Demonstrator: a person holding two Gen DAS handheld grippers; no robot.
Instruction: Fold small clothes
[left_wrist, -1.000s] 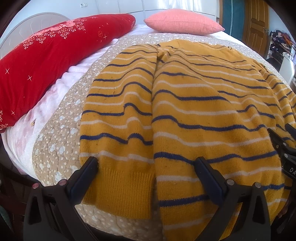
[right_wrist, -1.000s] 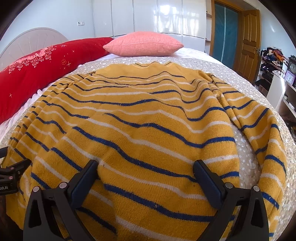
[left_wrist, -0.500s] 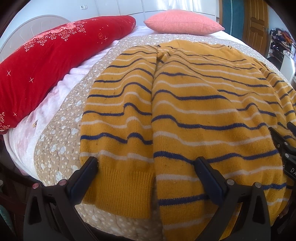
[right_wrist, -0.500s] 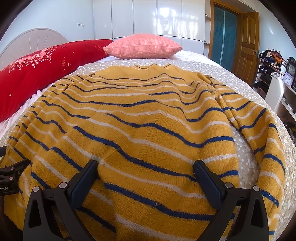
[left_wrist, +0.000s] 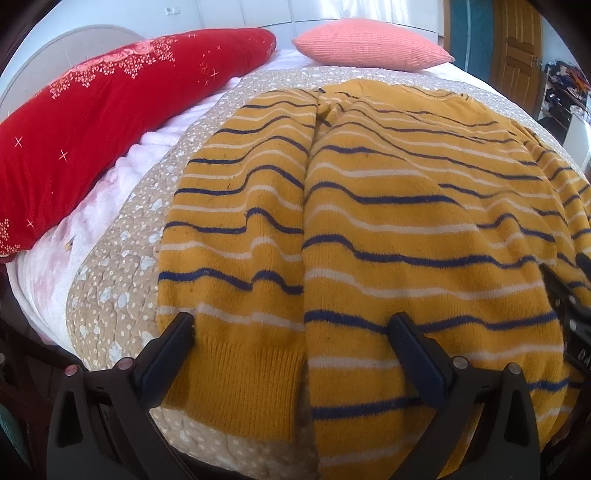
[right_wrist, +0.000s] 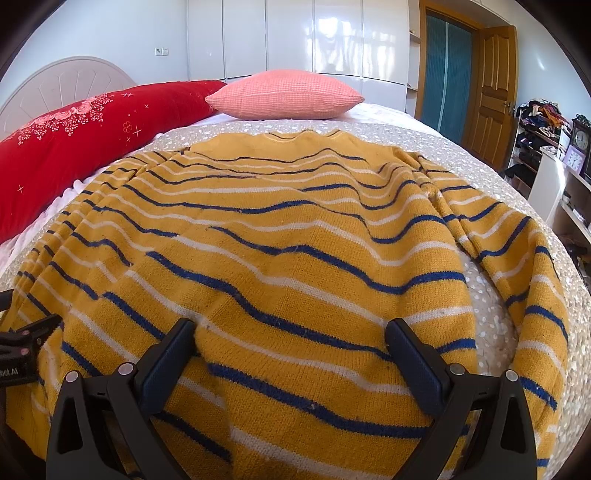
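A mustard-yellow knitted sweater (left_wrist: 388, 206) with navy and white stripes lies spread flat on the bed, neckline at the far end. Its left sleeve (left_wrist: 236, 236) runs down beside the body to a ribbed cuff near me. In the right wrist view the sweater (right_wrist: 280, 251) fills the middle, and its right sleeve (right_wrist: 532, 280) curves down the right side. My left gripper (left_wrist: 291, 332) is open, hovering over the hem and cuff with nothing between its fingers. My right gripper (right_wrist: 290, 338) is open too, over the hem further right. Each gripper shows at the edge of the other's view.
A beige dotted quilt (left_wrist: 122, 266) covers the bed under the sweater. A long red pillow (left_wrist: 96, 122) lies on the left and a pink cushion (right_wrist: 284, 94) at the far end. A wooden door (right_wrist: 491, 92) and shelves (right_wrist: 554, 147) stand on the right.
Both views have shifted only slightly; the sweater lies as before and both grippers stay open over its hem.
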